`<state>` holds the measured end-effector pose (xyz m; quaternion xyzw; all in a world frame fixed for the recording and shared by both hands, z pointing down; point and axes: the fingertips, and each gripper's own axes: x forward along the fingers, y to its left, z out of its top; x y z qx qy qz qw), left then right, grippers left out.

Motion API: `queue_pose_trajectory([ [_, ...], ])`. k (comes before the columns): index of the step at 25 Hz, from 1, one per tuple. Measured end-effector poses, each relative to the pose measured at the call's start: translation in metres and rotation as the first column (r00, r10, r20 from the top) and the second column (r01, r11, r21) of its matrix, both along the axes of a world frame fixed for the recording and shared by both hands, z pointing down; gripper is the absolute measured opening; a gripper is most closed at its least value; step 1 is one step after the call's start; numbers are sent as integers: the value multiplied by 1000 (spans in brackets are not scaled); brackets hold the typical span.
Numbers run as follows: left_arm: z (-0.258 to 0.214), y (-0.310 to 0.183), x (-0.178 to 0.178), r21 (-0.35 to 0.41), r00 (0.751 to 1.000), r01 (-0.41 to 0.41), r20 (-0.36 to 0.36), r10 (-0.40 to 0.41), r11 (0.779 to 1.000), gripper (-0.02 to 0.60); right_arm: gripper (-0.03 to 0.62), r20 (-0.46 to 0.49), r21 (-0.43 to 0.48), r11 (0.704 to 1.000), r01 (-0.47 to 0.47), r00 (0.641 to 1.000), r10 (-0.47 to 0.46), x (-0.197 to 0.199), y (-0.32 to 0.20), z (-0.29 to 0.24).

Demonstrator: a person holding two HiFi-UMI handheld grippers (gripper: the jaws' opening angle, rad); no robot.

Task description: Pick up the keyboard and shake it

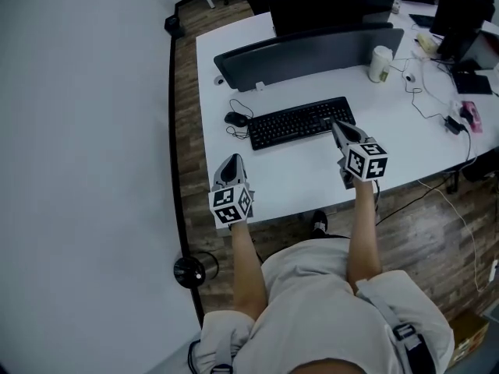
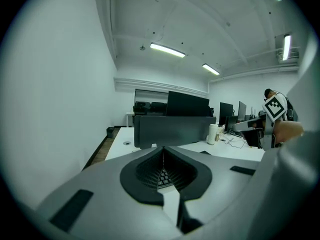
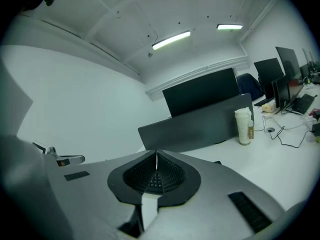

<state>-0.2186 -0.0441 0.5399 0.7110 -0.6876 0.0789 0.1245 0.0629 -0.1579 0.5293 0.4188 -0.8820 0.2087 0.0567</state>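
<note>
Holds left hand-held gripper (image 1: 231,163) jaws together, empty, at 7 o'clock from the keyboard (image 1: 296,123) lying flat on the surface (image 1: 405,139); right hand-held gripper (image 1: 337,125), likewise together and empty, at its 3 o'clock end.

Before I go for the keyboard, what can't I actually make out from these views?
- Head view: the right gripper covers the keyboard's right end; whether they touch cannot be told.
- Left gripper view: the left gripper's own body hides the desk; only a few keys show below its shut tips.
- Right gripper view: likewise, just a sliver of keys.
- Head view: the print on the cup is too small to read.
</note>
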Motion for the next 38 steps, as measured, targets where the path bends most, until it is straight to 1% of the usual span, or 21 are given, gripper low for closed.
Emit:
queue_pose_trajectory([
  [3, 3, -12, -4, -15, 1000, 31, 7, -30, 999, 15, 41, 10, -25, 999, 40, 999, -40, 1, -8, 11],
  [6, 8, -23, -6, -26, 999, 45, 11, -45, 999, 15, 41, 24, -44, 998, 51, 998, -50, 15, -16, 23],
  [11, 18, -38, -7, -41, 999, 43, -10, -43, 998, 15, 41, 68, -69, 997, 16, 998, -12, 37, -35, 39],
  [15, 30, -55, -18, -54, 997, 46, -52, -49, 997, 15, 41, 26, -83, 996, -29, 999, 31, 40, -54, 51],
  [17, 33, -64, -27, -62, 996, 44, -75, -48, 997, 15, 41, 22, -87, 996, -33, 999, 35, 38, -62, 49],
  [19, 35, -75, -33, -71, 995, 26, -93, -32, 997, 15, 41, -3, -97, 995, -27, 1000, 27, 38, -69, 48],
  [22, 42, -91, -39, -88, 993, -23, -113, 13, 996, 15, 41, -82, -105, 994, -22, 997, 13, 47, -80, 55],
  [24, 54, -99, -44, -113, 991, -66, -120, 52, 991, 15, 41, -111, -121, 992, -42, 993, 29, 58, -87, 65],
  [26, 70, -106, -47, -145, 985, -107, -148, 85, 984, 15, 41, -112, -160, 985, -70, 992, 52, 72, -96, 80],
  [28, 85, -110, -49, -176, 976, -133, -196, 98, 975, 17, 41, -94, -220, 973, -72, 994, 53, 82, -106, 95],
  [30, 101, -111, -51, -205, 961, -148, -259, 92, 968, 17, 41, -84, -286, 956, -63, 996, 41, 90, -112, 113],
  [32, 116, -112, -52, -224, 934, -161, -350, 74, 961, 17, 41, -108, -337, 940, -61, 994, 26, 98, -116, 132],
  [33, 123, -113, -53, -229, 912, -164, -405, 60, 960, 17, 41, -121, -355, 933, -59, 992, 17, 101, -118, 140],
  [35, 137, -118, -57, -235, 860, -162, -510, 21, 958, 17, 41, -135, -378, 924, -54, 991, 3, 103, -125, 150],
  [38, 160, -128, -69, -246, 783, -143, -620, -43, 959, 17, 41, -142, -394, 918, -33, 990, -25, 98, -142, 159],
])
